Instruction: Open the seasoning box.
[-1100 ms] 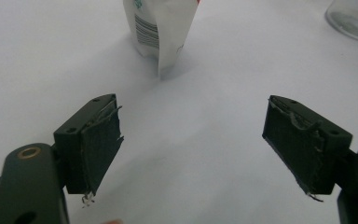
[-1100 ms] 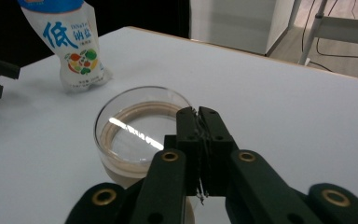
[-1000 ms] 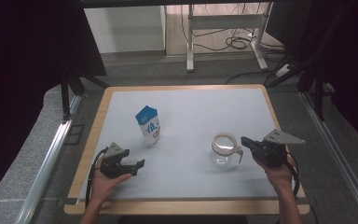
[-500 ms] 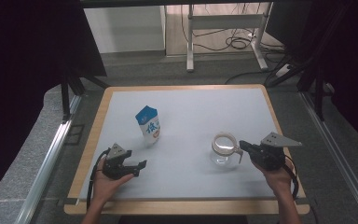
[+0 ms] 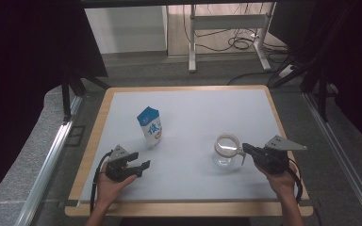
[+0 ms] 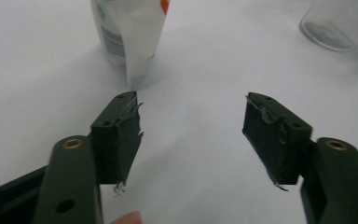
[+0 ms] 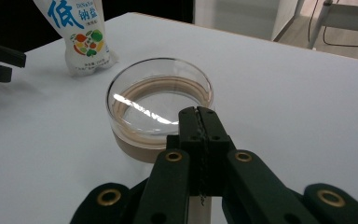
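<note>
A white pouch with a blue top stands upright left of the table's middle, and its base lies ahead of my left gripper's jaws. A clear round glass stands to the right. My left gripper rests low near the front left; it is open with nothing between its jaws, which have just been closing. My right gripper is shut, its tips at the glass's near rim. Whether they touch it I cannot tell. The left gripper's jaws also show beside the pouch.
The white table top has a wooden border. Metal rails run along both sides on grey flooring. Beyond the far edge stand desk legs and loose cables. Dark curtains hang at left and right.
The left gripper's jaws stand closer together than before. The pouch, the glass and the right hand have not moved.
</note>
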`<state>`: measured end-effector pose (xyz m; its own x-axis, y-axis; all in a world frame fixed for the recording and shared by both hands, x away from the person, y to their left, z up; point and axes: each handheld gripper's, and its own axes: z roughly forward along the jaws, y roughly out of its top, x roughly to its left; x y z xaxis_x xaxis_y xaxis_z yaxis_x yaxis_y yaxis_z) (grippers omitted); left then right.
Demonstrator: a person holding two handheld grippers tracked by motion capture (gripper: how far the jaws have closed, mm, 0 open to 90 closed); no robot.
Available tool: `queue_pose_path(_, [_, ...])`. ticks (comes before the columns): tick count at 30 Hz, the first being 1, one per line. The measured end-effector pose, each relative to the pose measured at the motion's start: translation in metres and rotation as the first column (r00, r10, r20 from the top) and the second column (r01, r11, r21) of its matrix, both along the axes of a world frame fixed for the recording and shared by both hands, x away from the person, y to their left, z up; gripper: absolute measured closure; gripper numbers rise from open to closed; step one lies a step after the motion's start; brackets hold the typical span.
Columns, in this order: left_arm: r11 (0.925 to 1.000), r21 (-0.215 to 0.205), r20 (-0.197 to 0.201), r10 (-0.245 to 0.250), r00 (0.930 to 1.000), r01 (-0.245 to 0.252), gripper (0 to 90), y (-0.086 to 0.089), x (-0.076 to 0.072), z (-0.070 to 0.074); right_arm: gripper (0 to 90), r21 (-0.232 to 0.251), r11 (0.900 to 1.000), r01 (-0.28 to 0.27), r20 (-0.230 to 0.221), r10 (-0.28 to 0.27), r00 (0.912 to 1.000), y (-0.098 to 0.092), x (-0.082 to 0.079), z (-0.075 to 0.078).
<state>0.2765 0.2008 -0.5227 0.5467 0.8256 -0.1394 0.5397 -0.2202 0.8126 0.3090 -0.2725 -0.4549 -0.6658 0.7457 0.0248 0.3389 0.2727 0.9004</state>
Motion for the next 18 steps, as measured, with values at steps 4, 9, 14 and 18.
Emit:
queue_pose_path(4, [0.9989,0.013,0.007,-0.045,0.9990,0.045,53.2,-0.012,-0.001,0.004,89.6,0.005,1.000,0.001,0.000,-0.001,1.0000,-0.002,-0.001,0.000])
queue_pose_path(9, [0.9930,-0.003,-0.006,-0.118,0.9930,0.118,63.2,-0.027,0.001,0.006,89.7,-0.002,1.000,-0.001,0.011,0.001,0.9999,0.000,-0.002,0.000])
queue_pose_path(14, [0.9891,-0.041,-0.010,-0.142,0.9898,0.142,67.4,-0.033,0.004,0.006,89.7,0.001,1.000,-0.003,0.004,0.003,1.0000,-0.001,-0.002,0.000])
queue_pose_path(18, [0.9871,-0.038,-0.005,-0.156,0.9878,0.156,69.0,-0.041,0.006,0.009,89.7,-0.011,1.000,0.006,0.003,-0.006,1.0000,0.000,-0.001,0.000])
